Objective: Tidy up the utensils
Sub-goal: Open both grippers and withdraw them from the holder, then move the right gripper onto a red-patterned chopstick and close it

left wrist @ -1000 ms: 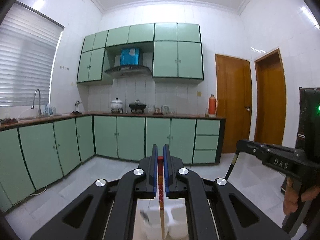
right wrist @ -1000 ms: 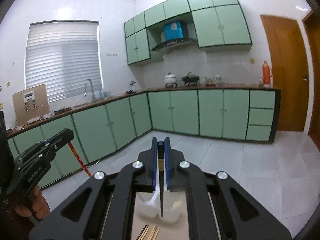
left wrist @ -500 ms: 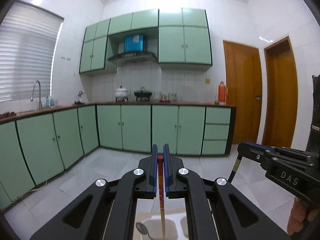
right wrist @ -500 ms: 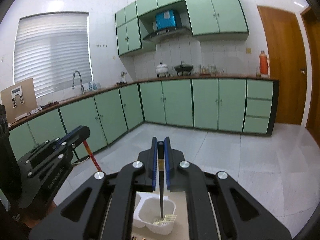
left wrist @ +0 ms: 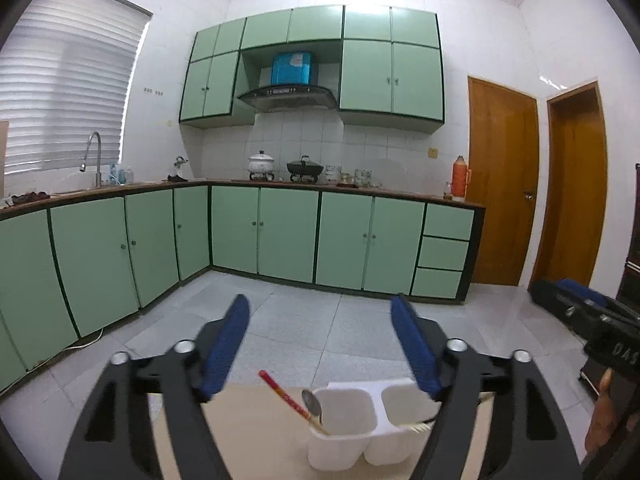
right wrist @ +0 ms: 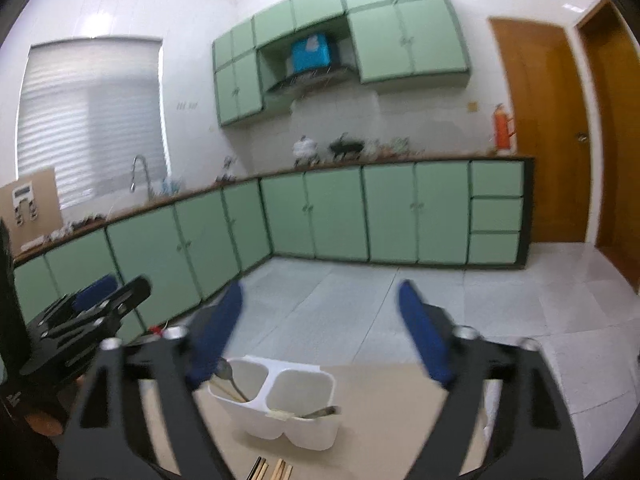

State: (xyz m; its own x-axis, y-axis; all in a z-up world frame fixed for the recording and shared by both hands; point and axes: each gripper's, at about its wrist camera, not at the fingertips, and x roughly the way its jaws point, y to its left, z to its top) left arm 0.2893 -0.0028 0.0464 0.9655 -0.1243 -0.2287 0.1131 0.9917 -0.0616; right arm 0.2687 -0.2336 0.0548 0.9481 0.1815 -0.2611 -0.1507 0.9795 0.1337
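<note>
A white two-compartment utensil holder (left wrist: 362, 436) stands on a beige table (left wrist: 248, 432); it also shows in the right wrist view (right wrist: 280, 408). A red-topped chopstick (left wrist: 286, 398) and a metal spoon (left wrist: 313, 404) lean in its left compartment. A dark utensil (right wrist: 320, 413) lies in the right compartment. My left gripper (left wrist: 322, 344) is open and empty above the holder. My right gripper (right wrist: 320, 332) is open and empty above it too. Several loose chopsticks (right wrist: 272, 470) lie on the table at the near edge.
Green kitchen cabinets (left wrist: 264, 232) run along the far wall and the left wall. Two wooden doors (left wrist: 500, 184) are at the right. The tiled floor (left wrist: 320, 320) lies beyond the table's far edge.
Both grippers have opened and let go of their chopsticks, which now rest in the holder. Both grippers sit lower and nearer the holder than before.
</note>
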